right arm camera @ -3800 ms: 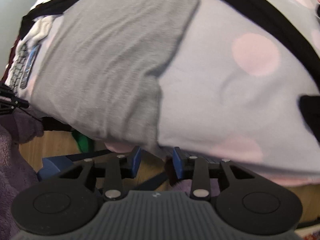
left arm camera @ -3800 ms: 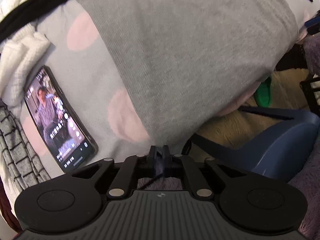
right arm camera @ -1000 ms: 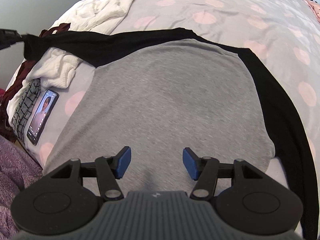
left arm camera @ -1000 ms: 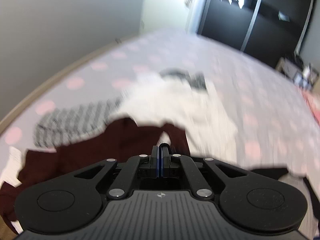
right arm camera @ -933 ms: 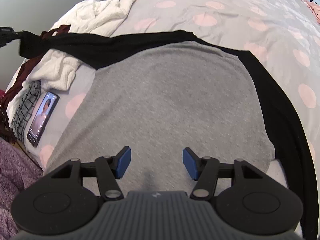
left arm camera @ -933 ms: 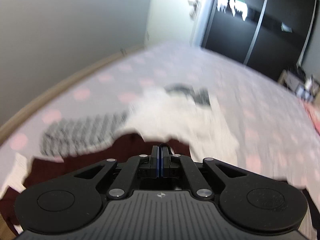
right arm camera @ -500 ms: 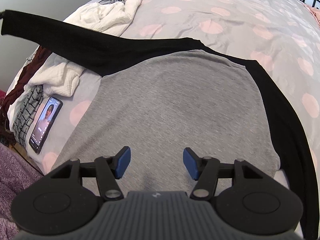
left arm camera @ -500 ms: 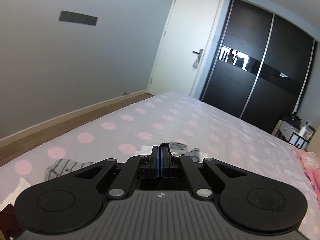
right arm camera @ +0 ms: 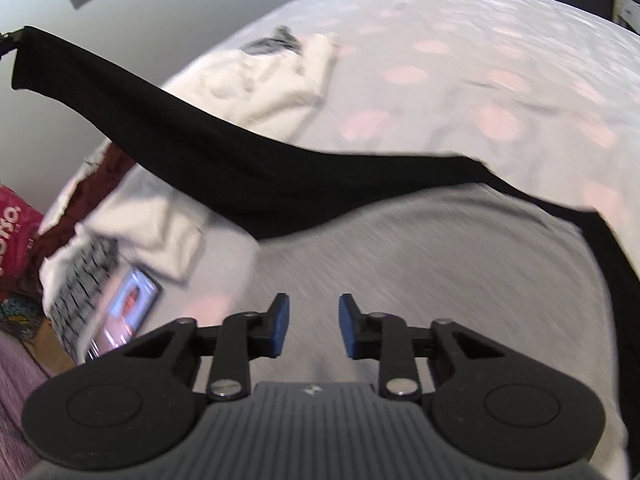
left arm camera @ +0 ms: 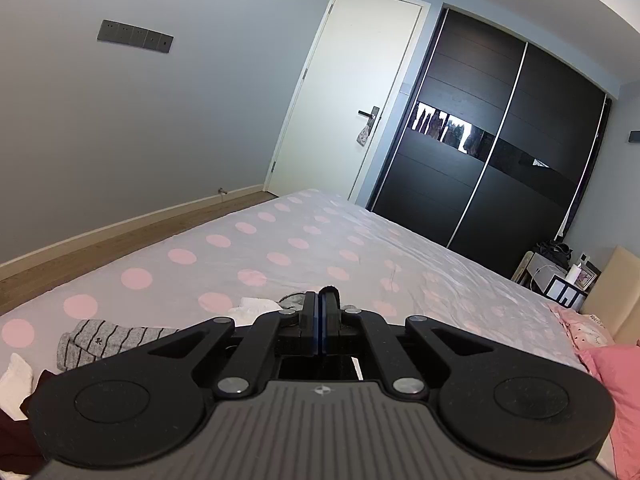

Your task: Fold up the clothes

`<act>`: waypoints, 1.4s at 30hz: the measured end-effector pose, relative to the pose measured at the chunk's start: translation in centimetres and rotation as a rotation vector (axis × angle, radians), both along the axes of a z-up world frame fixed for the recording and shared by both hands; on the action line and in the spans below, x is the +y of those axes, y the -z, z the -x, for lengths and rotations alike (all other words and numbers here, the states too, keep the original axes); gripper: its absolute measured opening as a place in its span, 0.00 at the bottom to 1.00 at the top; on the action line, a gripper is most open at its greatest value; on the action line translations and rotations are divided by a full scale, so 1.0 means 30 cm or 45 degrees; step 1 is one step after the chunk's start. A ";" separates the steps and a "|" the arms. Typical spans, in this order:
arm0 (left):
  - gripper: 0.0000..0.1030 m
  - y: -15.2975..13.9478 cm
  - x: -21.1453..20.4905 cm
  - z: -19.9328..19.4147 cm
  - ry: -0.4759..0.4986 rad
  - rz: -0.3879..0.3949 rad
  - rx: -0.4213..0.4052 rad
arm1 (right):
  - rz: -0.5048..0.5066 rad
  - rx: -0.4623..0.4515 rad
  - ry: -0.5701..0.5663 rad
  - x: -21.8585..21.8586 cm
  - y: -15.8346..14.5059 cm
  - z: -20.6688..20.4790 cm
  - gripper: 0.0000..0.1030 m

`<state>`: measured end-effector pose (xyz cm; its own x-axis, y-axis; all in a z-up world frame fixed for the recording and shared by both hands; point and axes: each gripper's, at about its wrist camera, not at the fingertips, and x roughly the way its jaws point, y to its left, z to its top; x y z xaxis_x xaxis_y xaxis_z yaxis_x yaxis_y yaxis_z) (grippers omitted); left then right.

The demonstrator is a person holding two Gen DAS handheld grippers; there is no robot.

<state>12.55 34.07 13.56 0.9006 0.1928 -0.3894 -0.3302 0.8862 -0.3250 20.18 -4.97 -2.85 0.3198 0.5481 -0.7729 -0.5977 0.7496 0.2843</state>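
Note:
A grey shirt (right arm camera: 420, 264) with black sleeves lies flat on the bed. Its left black sleeve (right arm camera: 168, 128) is stretched up and to the far left, off the bed, where a dark gripper tip (right arm camera: 6, 42) holds its cuff. My left gripper (left arm camera: 321, 312) is shut, with a bit of black cloth (left arm camera: 330, 292) showing at its tip; it is raised and looks across the room. My right gripper (right arm camera: 309, 326) is open and empty, low over the grey body of the shirt.
The bed (left arm camera: 280, 248) has a grey sheet with pink dots. A pile of white, maroon and striped clothes (right arm camera: 132, 216) and a lit phone (right arm camera: 124, 312) lie left of the shirt. A striped garment (left arm camera: 108, 340), a door (left arm camera: 344, 104), a dark wardrobe (left arm camera: 500, 152) and pink pillows (left arm camera: 612, 372) show in the left wrist view.
My left gripper has risen and tilted up, lifting the black sleeve off the bed. My right gripper has narrowed its opening and moved forward over the shirt.

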 end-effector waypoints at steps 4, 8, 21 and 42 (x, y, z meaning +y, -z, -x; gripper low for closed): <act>0.00 0.008 0.023 -0.011 0.008 0.040 -0.030 | -0.011 -0.013 -0.069 0.144 0.054 -0.049 0.14; 0.00 0.008 0.026 -0.021 0.043 0.077 -0.060 | -0.030 0.001 -0.094 0.220 0.135 -0.099 0.12; 0.00 -0.045 -0.159 0.069 0.462 0.008 -0.098 | 0.039 0.081 -0.012 0.244 0.166 -0.139 0.16; 0.00 0.310 -0.694 0.476 1.429 -0.126 0.284 | 0.130 0.061 0.184 -0.135 -0.005 0.077 0.42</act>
<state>-1.74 13.24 4.27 0.4974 -0.6363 -0.5897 0.6205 0.7360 -0.2707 17.86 -9.01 -2.69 0.3514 0.4170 -0.8382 -0.4693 0.8532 0.2277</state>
